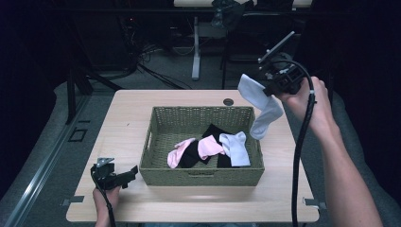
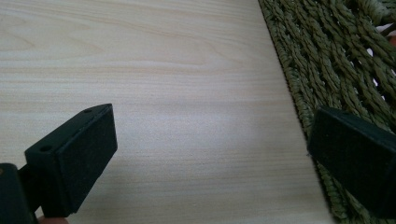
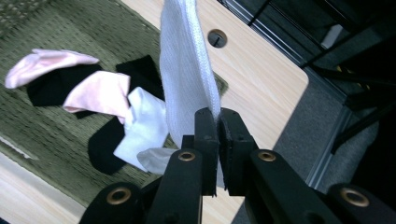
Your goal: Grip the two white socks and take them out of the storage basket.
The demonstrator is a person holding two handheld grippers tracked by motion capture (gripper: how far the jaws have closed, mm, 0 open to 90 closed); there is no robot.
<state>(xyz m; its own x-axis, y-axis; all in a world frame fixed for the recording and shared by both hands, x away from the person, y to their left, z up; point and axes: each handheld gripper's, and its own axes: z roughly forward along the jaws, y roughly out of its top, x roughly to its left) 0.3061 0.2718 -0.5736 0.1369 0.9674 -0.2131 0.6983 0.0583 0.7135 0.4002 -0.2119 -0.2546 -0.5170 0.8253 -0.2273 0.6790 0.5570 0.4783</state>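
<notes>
A person's right gripper (image 1: 272,90) holds a white sock (image 1: 261,106) pinched between its closed jaws, raised above the far right corner of a woven basket (image 1: 198,177) on a wooden table (image 1: 127,118). Pink, black and white socks, perhaps five or six in the tangle, lie inside, while the left gripper (image 1: 124,178) rests wide open and unladen just beside the basket's near left corner.

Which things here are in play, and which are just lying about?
In play: white sock clamped in right gripper; basket; socks in it: pink, black, white.
Lying about: left gripper, open, resting on table; table's grommet hole; floor cables.
</notes>
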